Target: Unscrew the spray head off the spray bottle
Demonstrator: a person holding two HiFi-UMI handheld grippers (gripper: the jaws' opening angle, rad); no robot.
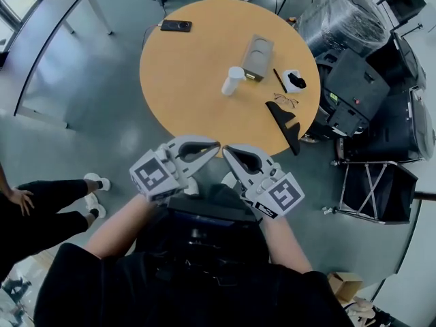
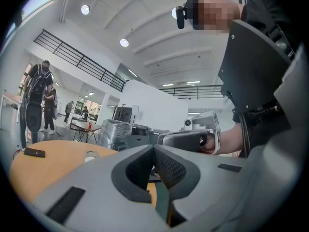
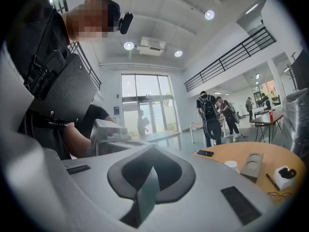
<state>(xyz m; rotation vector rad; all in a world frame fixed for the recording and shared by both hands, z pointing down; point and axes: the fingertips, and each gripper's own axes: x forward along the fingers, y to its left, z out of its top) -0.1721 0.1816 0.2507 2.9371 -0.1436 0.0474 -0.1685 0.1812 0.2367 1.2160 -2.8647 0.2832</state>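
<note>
Two grippers, left gripper (image 1: 216, 144) and right gripper (image 1: 226, 150), fingers closed on nothing, tips nearly meeting at the near edge of the counter (image 1: 184, 107). Open first, then reach for the white spray bottle (image 1: 233, 80), upright mid-counter just beside a grey tray (image 1: 257, 57); clamp the body with one, twist the head with the other. Round orange top, glossy grey floor (image 1: 102, 135), bright open hall.

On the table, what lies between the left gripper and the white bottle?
Nothing: the head view shows only bare tabletop between the shut left gripper and the white bottle.
</note>
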